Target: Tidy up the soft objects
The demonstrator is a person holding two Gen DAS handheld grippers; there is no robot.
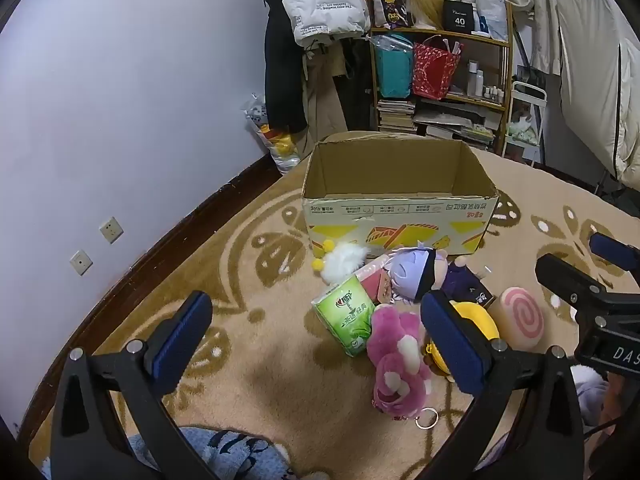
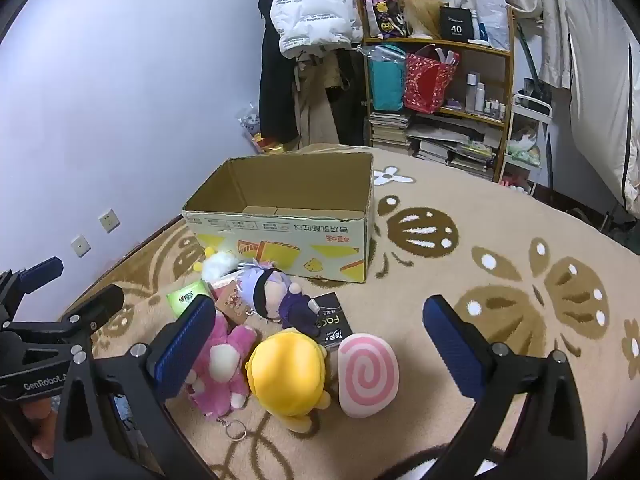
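An open cardboard box point(image 1: 400, 216) point(image 2: 288, 240) stands on the carpet, nothing showing inside it. In front of it lie a pink plush bear point(image 1: 398, 360) point(image 2: 222, 364), a yellow plush point(image 2: 286, 372) point(image 1: 478, 320), a pink-swirl cushion point(image 1: 522, 318) point(image 2: 368, 374), a purple-haired doll point(image 1: 416, 274) point(image 2: 266, 290), a white fluffy toy point(image 1: 344, 262) and a green tissue pack point(image 1: 346, 316). My left gripper point(image 1: 316, 336) is open above the carpet, left of the pile. My right gripper point(image 2: 320, 344) is open above the yellow plush and swirl cushion.
A patterned beige carpet point(image 2: 500, 280) covers the floor. A shelf point(image 1: 440, 80) with bags and books, hanging coats point(image 1: 312, 40) and a white wall with sockets point(image 1: 110, 230) surround it. A blue cloth point(image 1: 224, 456) lies near my left gripper. A black packet point(image 2: 330, 320) lies by the doll.
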